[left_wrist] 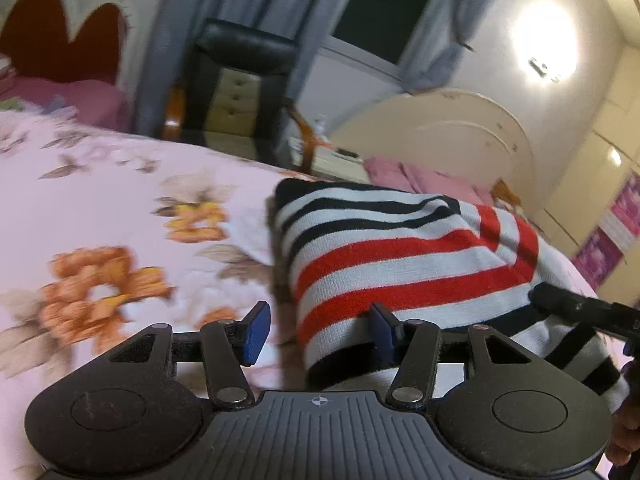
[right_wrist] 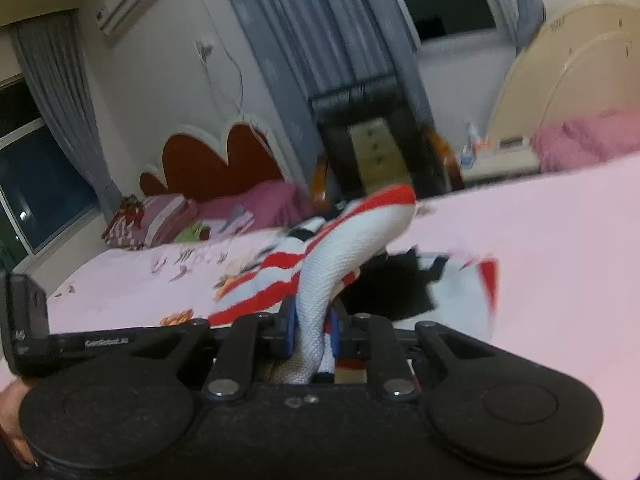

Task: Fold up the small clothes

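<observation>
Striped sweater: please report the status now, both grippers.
Left gripper open, at the striped sweater. Right gripper shut on a white fold of it. Sweater bunched on the bed. Nothing in the way.

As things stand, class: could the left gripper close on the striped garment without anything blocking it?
Probably yes. The left gripper is open, with the striped garment lying right at its fingers on the floral bedsheet; nothing lies between them.

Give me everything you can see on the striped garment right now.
The striped garment is a knit with white, red and black bands, lying bunched on the floral bedsheet. The right gripper is shut on a white fold of it, lifting that part off the bed. The left gripper is open at its near edge, one pad against the fabric.
</observation>
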`<state>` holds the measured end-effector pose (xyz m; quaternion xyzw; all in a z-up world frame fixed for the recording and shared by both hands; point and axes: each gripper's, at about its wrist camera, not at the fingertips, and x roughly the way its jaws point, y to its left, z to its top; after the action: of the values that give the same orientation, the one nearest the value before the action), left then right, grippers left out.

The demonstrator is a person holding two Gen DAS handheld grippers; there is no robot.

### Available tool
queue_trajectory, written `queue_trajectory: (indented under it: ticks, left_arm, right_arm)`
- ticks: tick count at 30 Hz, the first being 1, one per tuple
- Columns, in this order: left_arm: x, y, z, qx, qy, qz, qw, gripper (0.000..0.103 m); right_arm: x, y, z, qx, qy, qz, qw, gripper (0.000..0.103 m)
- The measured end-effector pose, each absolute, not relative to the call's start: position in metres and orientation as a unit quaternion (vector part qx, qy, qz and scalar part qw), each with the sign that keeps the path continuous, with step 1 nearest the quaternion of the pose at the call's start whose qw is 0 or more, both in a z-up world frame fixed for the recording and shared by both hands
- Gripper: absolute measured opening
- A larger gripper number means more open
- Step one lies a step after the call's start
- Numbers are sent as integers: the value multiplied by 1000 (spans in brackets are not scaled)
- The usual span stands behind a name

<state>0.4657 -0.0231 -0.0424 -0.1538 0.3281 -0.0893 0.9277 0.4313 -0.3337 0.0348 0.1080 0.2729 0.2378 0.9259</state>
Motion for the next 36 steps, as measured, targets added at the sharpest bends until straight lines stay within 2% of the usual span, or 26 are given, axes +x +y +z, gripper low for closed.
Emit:
queue_trajectory:
  ticks: [3, 7, 8, 12, 14, 15, 19, 24, 25, 30, 32, 35, 36]
  left_arm:
    - [475, -50, -48, -110, 348, -101, 926, 54]
    - [479, -75, -55, -66, 349, -91, 930, 55]
    - [478, -78, -53, -58, 348, -90, 931, 55]
    - [472, -74, -45, -54, 347, -95, 932, 55]
    - [461, -71, -33, -51, 328, -97, 938, 55]
    - [454, -71, -30, -45, 321, -99, 941, 55]
    - [433, -75, -29, -23, 322, -103, 941, 55]
    - [430, -72, -35, -35, 333, -98, 937, 55]
    - [429, -71, -35, -35, 334, -98, 937, 55]
    - [417, -73, -43, -21, 343, -94, 934, 55]
    - [413, -73, -48, -25, 346, -94, 933, 56]
    - [410, -70, -47, -28, 344, -98, 933, 56]
    - [410, -68, -41, -28, 334, -99, 937, 56]
  right_arm:
    - [432, -358, 22, 128, 269, 229, 927, 16]
    - [460, -384, -34, 183, 354, 196, 896, 17]
    - [459, -391, -37, 208, 349, 199, 892, 15]
    - [448, -395, -20, 223, 339, 170, 898, 25]
    - [433, -395, -4, 198, 312, 148, 917, 23]
    - [426, -392, 6, 179, 301, 140, 926, 19]
    - [397, -365, 35, 81, 271, 186, 941, 16]
    - [386, -321, 29, -61, 298, 206, 930, 12]
    - [386, -320, 25, -73, 310, 197, 927, 9]
    - [387, -317, -7, -104, 377, 153, 907, 9]
    - [380, -312, -21, -119, 383, 150, 904, 9]
    - [383, -319, -18, -74, 386, 138, 909, 9]
    - [379, -321, -10, -66, 377, 135, 914, 13]
